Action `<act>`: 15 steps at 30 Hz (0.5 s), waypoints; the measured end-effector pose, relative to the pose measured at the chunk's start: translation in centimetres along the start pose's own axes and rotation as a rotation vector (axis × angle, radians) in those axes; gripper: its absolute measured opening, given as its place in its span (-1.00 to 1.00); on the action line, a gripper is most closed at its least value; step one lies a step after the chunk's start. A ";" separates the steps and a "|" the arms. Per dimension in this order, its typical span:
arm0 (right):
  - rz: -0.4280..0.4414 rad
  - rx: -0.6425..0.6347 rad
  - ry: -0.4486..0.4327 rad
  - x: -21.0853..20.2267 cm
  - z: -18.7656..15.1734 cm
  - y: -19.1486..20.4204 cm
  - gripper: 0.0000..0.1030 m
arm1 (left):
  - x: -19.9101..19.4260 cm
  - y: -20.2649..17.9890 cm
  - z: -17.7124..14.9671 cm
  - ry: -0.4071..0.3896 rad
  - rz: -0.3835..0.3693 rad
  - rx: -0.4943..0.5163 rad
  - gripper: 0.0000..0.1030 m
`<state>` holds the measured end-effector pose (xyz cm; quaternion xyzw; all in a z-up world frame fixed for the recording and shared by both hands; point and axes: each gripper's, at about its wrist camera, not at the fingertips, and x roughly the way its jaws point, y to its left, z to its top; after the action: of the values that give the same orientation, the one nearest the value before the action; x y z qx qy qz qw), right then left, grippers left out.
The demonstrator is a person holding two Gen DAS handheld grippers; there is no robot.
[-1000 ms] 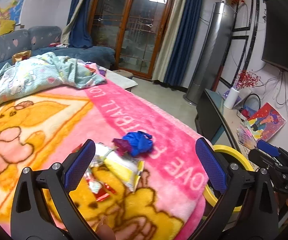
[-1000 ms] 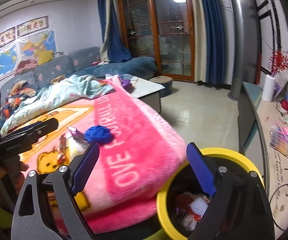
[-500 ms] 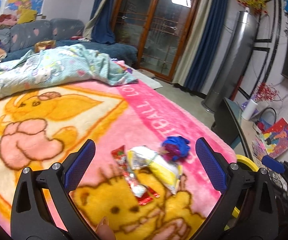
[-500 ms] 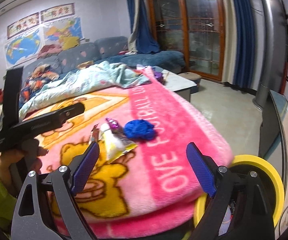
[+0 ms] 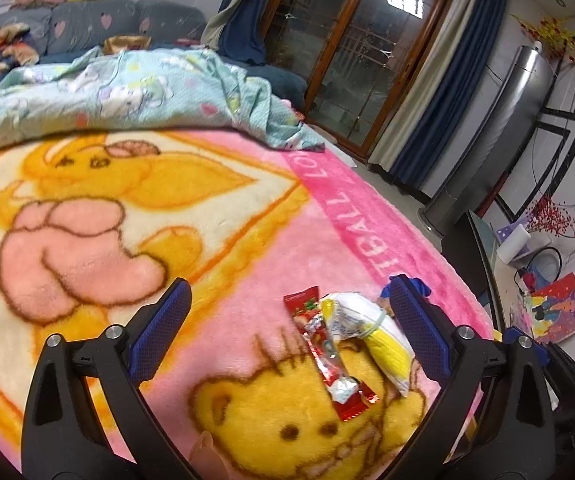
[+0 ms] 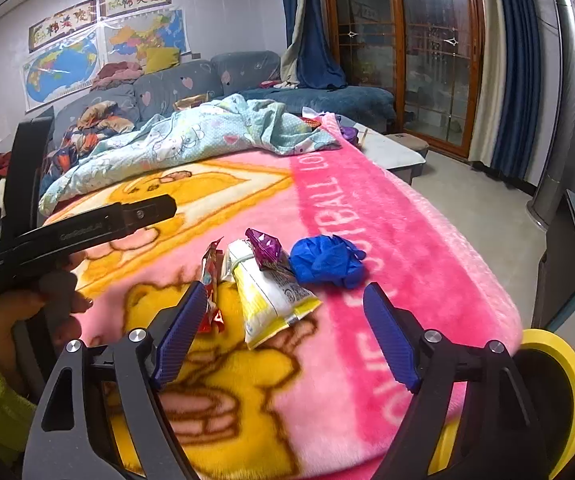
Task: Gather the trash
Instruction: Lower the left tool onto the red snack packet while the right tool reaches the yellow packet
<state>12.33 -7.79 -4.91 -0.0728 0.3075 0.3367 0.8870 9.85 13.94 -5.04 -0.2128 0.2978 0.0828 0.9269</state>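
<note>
Trash lies on a pink and yellow cartoon blanket point(image 6: 387, 216): a red candy wrapper point(image 5: 329, 354) point(image 6: 210, 276), a yellow and white snack bag point(image 5: 371, 330) point(image 6: 271, 296), a purple wrapper point(image 6: 265, 248) and a crumpled blue glove point(image 6: 327, 260). My left gripper point(image 5: 289, 328) is open and empty, just short of the red wrapper and the bag. My right gripper point(image 6: 283, 330) is open and empty, hovering near the snack bag. A yellow-rimmed trash bin point(image 6: 555, 380) stands by the blanket's near right edge.
A light blue patterned quilt point(image 5: 127, 92) is bunched at the blanket's far side. A grey sofa point(image 6: 191, 84) with clothes stands behind. A dark TV stand point(image 5: 483, 248) with clutter lies to the right. Tiled floor point(image 6: 475, 200) lies beyond.
Both grippers have swung left from the bin toward the trash pile. The bin has slid to the right edge of the right wrist view. Both stay open.
</note>
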 end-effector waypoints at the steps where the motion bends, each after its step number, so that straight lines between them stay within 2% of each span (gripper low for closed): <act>1: 0.003 0.000 0.003 0.4 0.1 0.0 0.48 | 0.2 0.2 0.0 0.007 -0.001 -0.004 0.67; 5: 0.007 -0.016 0.018 2.1 0.6 0.4 0.35 | 1.3 1.1 -0.3 0.052 -0.022 -0.033 0.40; 8: 0.010 -0.036 0.032 3.3 1.0 0.5 0.25 | 1.9 1.6 -0.5 0.087 -0.057 -0.058 0.35; 9: 0.013 -0.039 0.041 3.9 1.1 0.5 0.21 | 2.1 1.6 -0.7 0.098 -0.071 -0.064 0.18; 15: 0.036 -0.016 0.083 6.0 1.4 0.0 -0.03 | 3.4 1.8 -1.4 0.167 -0.143 -0.106 -0.02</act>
<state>16.49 -3.98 -7.29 -0.0881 0.3425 0.3519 0.8667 11.33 15.00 -8.68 -0.2883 0.3531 0.0139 0.8900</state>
